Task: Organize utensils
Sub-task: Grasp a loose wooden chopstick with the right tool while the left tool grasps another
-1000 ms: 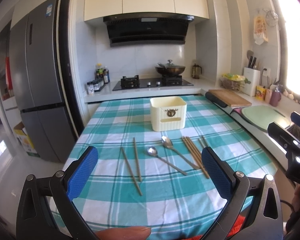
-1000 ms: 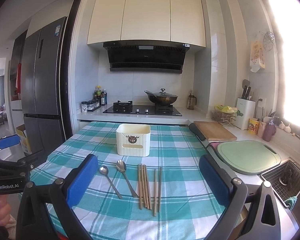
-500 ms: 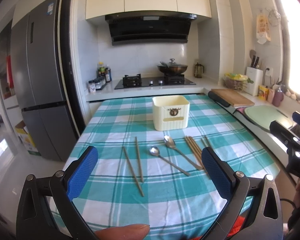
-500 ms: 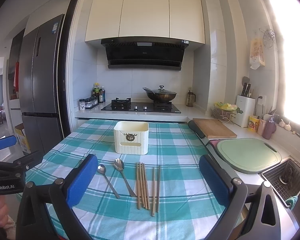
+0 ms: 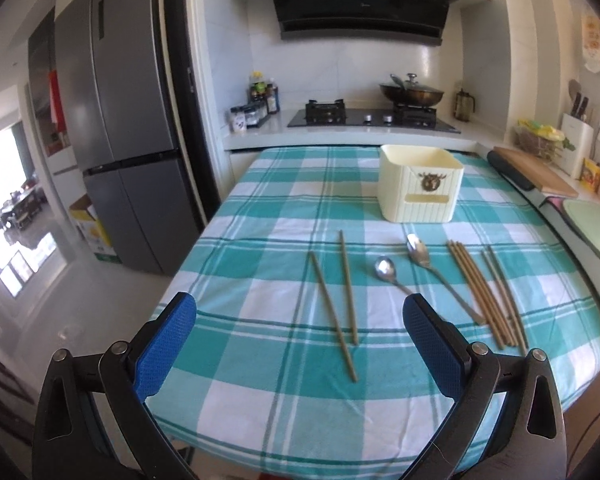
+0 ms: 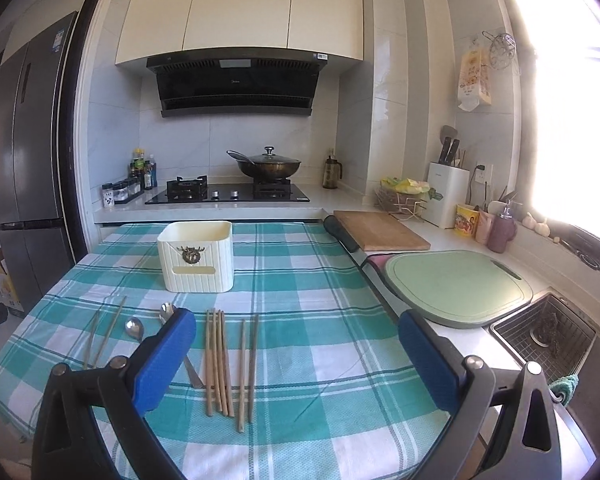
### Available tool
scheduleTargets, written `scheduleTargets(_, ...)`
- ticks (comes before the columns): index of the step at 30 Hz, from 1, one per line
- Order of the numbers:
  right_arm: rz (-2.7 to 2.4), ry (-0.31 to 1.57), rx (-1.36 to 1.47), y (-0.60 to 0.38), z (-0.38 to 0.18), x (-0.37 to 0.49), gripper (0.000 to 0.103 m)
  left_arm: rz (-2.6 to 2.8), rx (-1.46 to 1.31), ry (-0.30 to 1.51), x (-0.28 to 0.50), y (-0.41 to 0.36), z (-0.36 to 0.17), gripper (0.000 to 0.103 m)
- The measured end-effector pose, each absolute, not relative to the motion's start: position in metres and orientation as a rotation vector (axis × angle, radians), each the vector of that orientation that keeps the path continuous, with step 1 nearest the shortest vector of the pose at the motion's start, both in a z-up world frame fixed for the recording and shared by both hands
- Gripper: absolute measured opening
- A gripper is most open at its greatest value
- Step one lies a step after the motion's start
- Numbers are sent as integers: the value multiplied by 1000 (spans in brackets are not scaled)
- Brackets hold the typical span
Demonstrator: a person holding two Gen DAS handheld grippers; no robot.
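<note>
My left tongs (image 5: 300, 332) hover low over the near edge of the checked tablecloth (image 5: 260, 400), jaws wide and holding nothing. Between them, mid-frame, lies a loose chopstick pair (image 5: 336, 296); right of it are two spoons (image 5: 424, 260), then the chopstick bundle (image 5: 480, 288). The cream holder (image 5: 420, 184) stands upper right. My right tongs (image 6: 296, 344) also gape empty, level above the bundle.

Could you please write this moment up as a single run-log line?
left claw: open, empty | right claw: open, empty | chopsticks, spoons: flat on tablecloth | holder: upright, nothing visible inside
</note>
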State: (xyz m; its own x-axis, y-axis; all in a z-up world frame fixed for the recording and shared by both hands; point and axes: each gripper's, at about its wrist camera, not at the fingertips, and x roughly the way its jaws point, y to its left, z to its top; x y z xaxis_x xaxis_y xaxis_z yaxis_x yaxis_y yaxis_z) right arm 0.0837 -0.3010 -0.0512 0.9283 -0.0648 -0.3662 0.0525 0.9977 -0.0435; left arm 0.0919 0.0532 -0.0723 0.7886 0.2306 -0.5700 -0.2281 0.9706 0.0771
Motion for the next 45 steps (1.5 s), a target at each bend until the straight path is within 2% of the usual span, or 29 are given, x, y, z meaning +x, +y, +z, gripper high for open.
scheduleTargets(5, -30, 430, -81, -306, -80, 116, 103, 172, 0, 688, 119, 60, -104, 103)
scheduleTargets(10, 32, 634, -96, -311, -136, 169, 102, 155, -39, 788, 150, 67, -134, 103)
scheduleTargets(12, 90, 718, -90, -311, -160, 189, 86, 159, -56, 822, 162, 70, -144, 103)
scheduleTargets(14, 130, 799, -86, -306, -182, 206, 47, 160, -74, 854, 177, 74, -154, 103)
scheduleTargets(17, 185, 885, -40, -303, -204, 228, 36, 161, -92, 898, 197, 80, -170, 103)
scheduleTargets(21, 257, 942, -2, -293, -218, 248, 30, 162, -128, 957, 221, 87, -185, 103)
scheduleTargets(23, 264, 972, -13, -288, -224, 258, 21, 164, -148, 976, 233, 91, -191, 103)
scheduleTargets(31, 263, 1031, -50, -285, -236, 278, 15, 188, -226, 1015, 268, 107, -206, 103)
scheduleTargets(45, 240, 1103, -164, -303, -232, 292, 15, 274, -144, 1118, 299, 124, -238, 103)
